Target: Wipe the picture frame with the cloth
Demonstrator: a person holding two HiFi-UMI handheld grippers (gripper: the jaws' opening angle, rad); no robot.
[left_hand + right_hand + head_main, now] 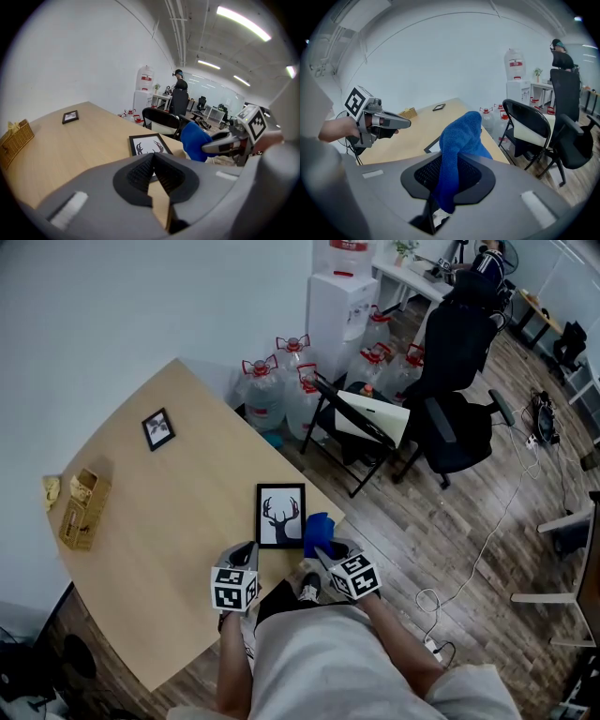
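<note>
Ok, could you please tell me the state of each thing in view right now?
left gripper: shut, empty.
right gripper: shut on cloth.
cloth: bunched, held in the air.
deer frame: flat on table, face up.
small frame: flat on table, face up.
folding chair: unfolded.

Wooden table point(178, 521) with a rounded far end, standing on a plank floor point(487, 521). On the table: a small dark-framed photo point(158, 428) near the far edge and a woven box point(82, 510) at the left edge. Past the table's far right side: clear water jugs point(262, 390) with red handles, a white water dispenser point(339, 306) behind them, a black folding chair point(361, 432), then a black office chair point(459, 381). A pale cable point(466, 577) trails to the table's right.
</note>
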